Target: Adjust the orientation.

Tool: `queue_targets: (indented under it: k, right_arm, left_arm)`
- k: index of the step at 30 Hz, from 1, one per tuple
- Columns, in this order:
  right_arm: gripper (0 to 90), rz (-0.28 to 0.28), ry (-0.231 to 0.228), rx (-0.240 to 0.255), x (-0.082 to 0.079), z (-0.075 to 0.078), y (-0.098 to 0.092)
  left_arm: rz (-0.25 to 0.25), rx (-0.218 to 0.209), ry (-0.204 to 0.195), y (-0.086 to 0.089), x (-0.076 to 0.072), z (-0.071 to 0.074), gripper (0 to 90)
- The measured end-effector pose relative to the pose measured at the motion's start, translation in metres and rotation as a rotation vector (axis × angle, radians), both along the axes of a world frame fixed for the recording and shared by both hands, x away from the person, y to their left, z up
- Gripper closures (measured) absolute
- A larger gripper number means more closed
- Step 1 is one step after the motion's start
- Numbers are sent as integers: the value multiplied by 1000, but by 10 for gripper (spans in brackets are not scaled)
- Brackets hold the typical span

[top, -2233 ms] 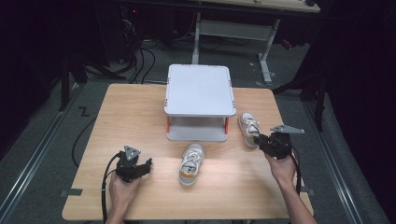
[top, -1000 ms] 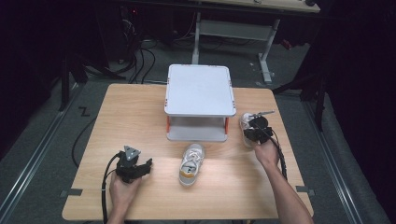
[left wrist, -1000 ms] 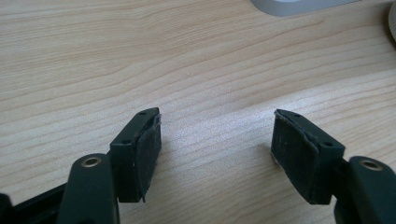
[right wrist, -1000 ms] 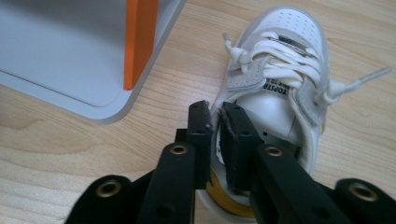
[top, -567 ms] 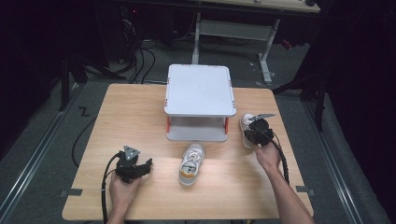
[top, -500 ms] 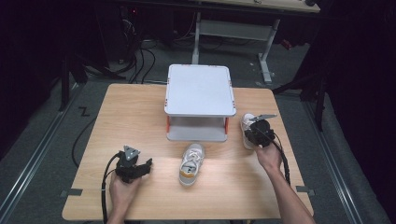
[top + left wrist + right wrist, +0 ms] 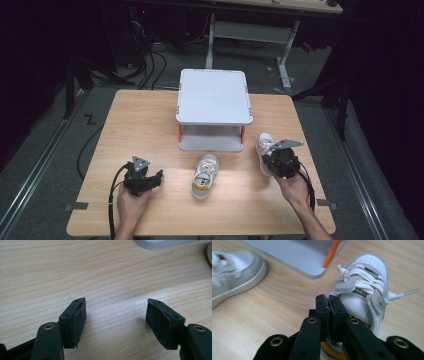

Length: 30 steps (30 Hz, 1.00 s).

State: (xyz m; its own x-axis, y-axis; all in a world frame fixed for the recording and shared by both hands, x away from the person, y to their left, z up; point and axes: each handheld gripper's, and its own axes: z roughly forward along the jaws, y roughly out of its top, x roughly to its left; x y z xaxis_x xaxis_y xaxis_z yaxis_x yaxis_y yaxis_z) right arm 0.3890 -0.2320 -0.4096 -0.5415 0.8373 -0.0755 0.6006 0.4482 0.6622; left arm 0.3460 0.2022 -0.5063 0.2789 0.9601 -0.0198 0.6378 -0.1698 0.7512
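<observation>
A white lace-up shoe (image 7: 263, 145) lies right of the stand's front corner, toe pointing away from me. My right gripper (image 7: 271, 159) is at its heel end. In the right gripper view the jaws (image 7: 329, 300) are pressed together on the rim of this shoe (image 7: 364, 287), with the yellow insole just below them. A second, silvery-white shoe (image 7: 205, 175) lies in front of the stand, at the top left of the right gripper view (image 7: 234, 267). My left gripper (image 7: 156, 176) rests on the wooden table (image 7: 145, 125) at the near left. Its jaws (image 7: 116, 317) stand wide apart over bare wood.
A white two-level stand (image 7: 214, 95) with orange posts occupies the table's far middle; its base corner (image 7: 294, 252) is close to the held shoe. Cables trail from both grippers. Dark floor, cables and a desk frame lie beyond the far edge.
My right gripper reached the right-hand shoe, closed on it and has drawn back toward the near edge, the shoe coming slightly with it. The left gripper and the middle shoe have not moved.
</observation>
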Motion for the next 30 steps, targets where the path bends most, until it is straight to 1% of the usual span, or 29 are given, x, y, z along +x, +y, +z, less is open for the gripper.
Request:
queue_targets:
  k: [4, 8, 12, 15, 19, 25, 30]
  right_arm:
    - [872, 29, 8, 10, -18, -3, 8]
    - [872, 56, 9, 12, -31, -7, 18]
    - [872, 86, 18, 28, -43, -12, 30]
    - [872, 113, 24, 27, -49, -15, 40]
    - [872, 140, 31, 31, -55, -17, 53]
    - [871, 176, 35, 38, -57, -20, 73]
    - [871, 170, 41, 31, -54, -23, 88]
  left_arm:
    - [0, 1, 0, 0, 0, 0, 331]
    - [0, 2, 0, 0, 0, 0, 331]
    - [1, 2, 0, 0, 0, 0, 331]
    - [1, 2, 0, 0, 0, 0, 332]
    - [0, 2, 0, 0, 0, 0, 331]
    - [0, 5, -1, 0, 0, 0, 331]
    - [0, 4, 0, 0, 0, 0, 331]
